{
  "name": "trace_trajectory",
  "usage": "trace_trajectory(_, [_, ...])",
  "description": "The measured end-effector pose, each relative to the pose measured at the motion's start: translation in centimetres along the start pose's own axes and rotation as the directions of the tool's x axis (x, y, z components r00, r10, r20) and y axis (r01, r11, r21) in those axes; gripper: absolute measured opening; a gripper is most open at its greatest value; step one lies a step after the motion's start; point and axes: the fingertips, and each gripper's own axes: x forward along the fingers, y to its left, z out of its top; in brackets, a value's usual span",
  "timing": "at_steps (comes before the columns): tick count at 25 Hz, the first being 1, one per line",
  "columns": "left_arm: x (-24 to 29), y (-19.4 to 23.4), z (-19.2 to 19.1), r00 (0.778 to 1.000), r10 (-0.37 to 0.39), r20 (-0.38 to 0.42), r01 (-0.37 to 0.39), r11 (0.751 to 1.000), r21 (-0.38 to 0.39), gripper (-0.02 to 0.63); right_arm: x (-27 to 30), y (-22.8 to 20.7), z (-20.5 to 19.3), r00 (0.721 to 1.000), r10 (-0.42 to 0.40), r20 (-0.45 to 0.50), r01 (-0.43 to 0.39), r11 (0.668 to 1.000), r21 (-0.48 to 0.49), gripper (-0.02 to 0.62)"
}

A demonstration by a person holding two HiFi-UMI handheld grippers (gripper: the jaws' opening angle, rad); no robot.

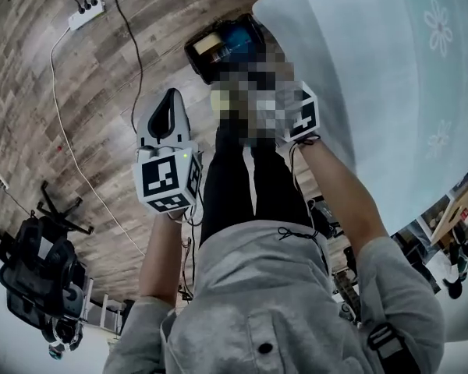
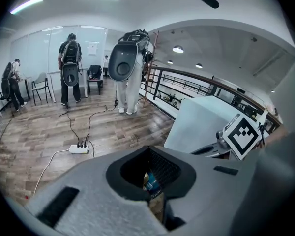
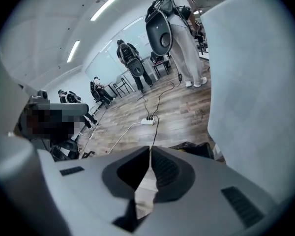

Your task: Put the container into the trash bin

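Note:
The trash bin (image 1: 218, 49), lined with a black bag, stands on the wood floor just beyond my feet. Blue and yellow things (image 1: 232, 41) lie inside it; I cannot tell which is the container. My left gripper (image 1: 171, 93) hangs left of the bin, shut and empty. In the left gripper view its jaws (image 2: 150, 148) meet at the tips, and a blue thing (image 2: 151, 183) in the bin shows through the hole behind them. Of the right gripper, only the marker cube (image 1: 303, 117) shows in the head view. The right gripper (image 3: 150, 147) is shut with nothing in it, above the bin's black bag (image 3: 196, 149).
A white table (image 1: 374, 76) runs along the right, close to the bin. A power strip (image 1: 86, 14) with trailing cables lies on the floor at far left. Black gear (image 1: 39, 279) sits at lower left. People (image 2: 70, 68) stand far off across the room.

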Motion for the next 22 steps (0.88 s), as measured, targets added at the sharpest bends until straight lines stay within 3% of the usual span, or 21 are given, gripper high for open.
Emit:
trace_trajectory(12, [-4.5, -5.4, 8.3, 0.988, -0.063, 0.144, 0.048, 0.994, 0.103, 0.020, -10.4, 3.7, 9.4, 0.975, -0.001, 0.221, 0.021, 0.996, -0.088, 0.028])
trace_trajectory(17, [-6.0, -8.3, 12.0, 0.972, -0.111, 0.205, 0.077, 0.983, 0.165, 0.020, -15.9, 4.1, 13.2, 0.938, -0.040, 0.343, 0.076, 0.993, -0.092, 0.028])
trace_trajectory(22, [-8.3, -11.4, 13.7, 0.960, -0.155, 0.233, 0.105, 0.971, 0.214, 0.020, -20.8, 5.4, 14.3, 0.898, -0.069, 0.434, 0.108, 0.992, -0.067, 0.028])
